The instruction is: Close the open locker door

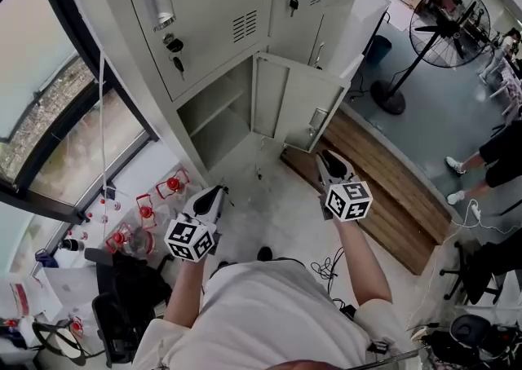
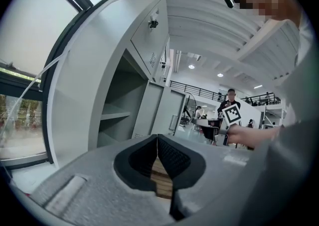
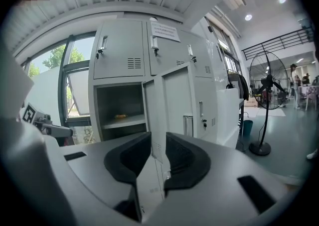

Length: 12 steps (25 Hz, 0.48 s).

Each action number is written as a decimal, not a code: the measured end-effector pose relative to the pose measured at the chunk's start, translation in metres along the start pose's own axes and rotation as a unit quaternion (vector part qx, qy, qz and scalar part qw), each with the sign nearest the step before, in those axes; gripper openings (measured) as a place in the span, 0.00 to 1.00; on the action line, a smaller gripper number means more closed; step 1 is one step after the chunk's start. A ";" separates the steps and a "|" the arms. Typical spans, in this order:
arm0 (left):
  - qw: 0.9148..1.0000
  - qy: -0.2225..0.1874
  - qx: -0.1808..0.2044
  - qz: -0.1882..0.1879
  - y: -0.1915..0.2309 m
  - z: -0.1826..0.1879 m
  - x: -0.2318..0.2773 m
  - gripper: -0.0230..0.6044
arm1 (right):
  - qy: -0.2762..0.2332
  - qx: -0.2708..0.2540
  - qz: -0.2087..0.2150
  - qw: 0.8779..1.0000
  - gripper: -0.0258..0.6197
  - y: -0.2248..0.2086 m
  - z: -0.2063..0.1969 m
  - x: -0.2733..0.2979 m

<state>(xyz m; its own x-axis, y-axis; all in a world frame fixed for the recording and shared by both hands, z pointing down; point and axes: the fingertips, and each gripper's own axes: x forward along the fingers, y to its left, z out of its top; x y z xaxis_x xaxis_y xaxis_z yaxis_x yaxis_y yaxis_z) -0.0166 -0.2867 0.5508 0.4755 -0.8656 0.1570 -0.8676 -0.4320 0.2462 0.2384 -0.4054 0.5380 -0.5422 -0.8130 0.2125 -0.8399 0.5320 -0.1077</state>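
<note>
The grey locker door [image 1: 285, 103] stands open at right angles to the bottom-row compartment [image 1: 216, 116], which has one shelf inside. In the right gripper view the door [image 3: 172, 100] shows edge-on straight ahead, with a small yellowish thing [image 3: 119, 116] on the shelf. My right gripper [image 1: 328, 158] hovers just short of the door's outer face, near its handle [image 1: 318, 121]. Its jaws [image 3: 158, 143] stand open with nothing between them. My left gripper [image 1: 218, 191] hangs lower left, in front of the compartment. Its pads [image 2: 157, 143] meet, holding nothing.
A standing fan [image 1: 444, 30] is at the upper right, and a person's legs [image 1: 489, 152] are at the right edge. A wooden strip of floor [image 1: 383, 189] runs beside the lockers. Red-capped bottles [image 1: 147, 213] and a black chair [image 1: 122, 295] sit by the window at the left.
</note>
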 end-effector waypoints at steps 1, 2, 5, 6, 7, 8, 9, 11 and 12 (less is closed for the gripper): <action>1.000 0.001 0.000 0.004 0.001 -0.001 0.001 0.06 | 0.000 0.001 -0.001 1.000 0.16 -0.006 0.001 0.005; 1.000 0.002 -0.001 0.009 0.002 -0.002 0.001 0.06 | 0.000 0.002 -0.003 1.000 0.17 -0.013 0.002 0.009; 1.000 0.006 -0.004 0.023 0.003 -0.006 0.003 0.06 | 0.000 0.006 -0.008 1.000 0.17 -0.032 0.004 0.022; 1.000 0.007 -0.004 0.026 0.003 -0.007 0.004 0.06 | 0.000 0.007 -0.009 1.000 0.18 -0.038 0.004 0.027; 1.000 0.009 -0.004 0.030 0.004 -0.007 0.005 0.06 | 0.001 0.008 -0.011 1.000 0.18 -0.044 0.005 0.031; 0.999 0.010 -0.003 0.033 0.004 -0.007 0.006 0.06 | 0.001 0.009 -0.011 1.000 0.18 -0.049 0.005 0.036; 0.999 0.010 -0.003 0.037 0.005 -0.007 0.008 0.06 | 0.002 0.009 -0.012 1.000 0.18 -0.055 0.005 0.040; 0.999 0.011 -0.003 0.044 0.006 -0.008 0.010 0.06 | 0.004 0.012 -0.012 1.000 0.19 -0.064 0.005 0.050; 0.999 0.011 -0.004 0.047 0.007 -0.008 0.012 0.06 | 0.004 0.014 -0.011 1.000 0.19 -0.069 0.005 0.054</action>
<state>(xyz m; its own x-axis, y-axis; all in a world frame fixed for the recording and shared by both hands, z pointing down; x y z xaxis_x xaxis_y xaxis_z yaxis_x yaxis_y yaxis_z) -0.0163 -0.2979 0.5616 0.3943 -0.8967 0.2010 -0.9080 -0.3463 0.2359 0.2665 -0.4875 0.5519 -0.5226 -0.8227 0.2239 -0.8526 0.5062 -0.1298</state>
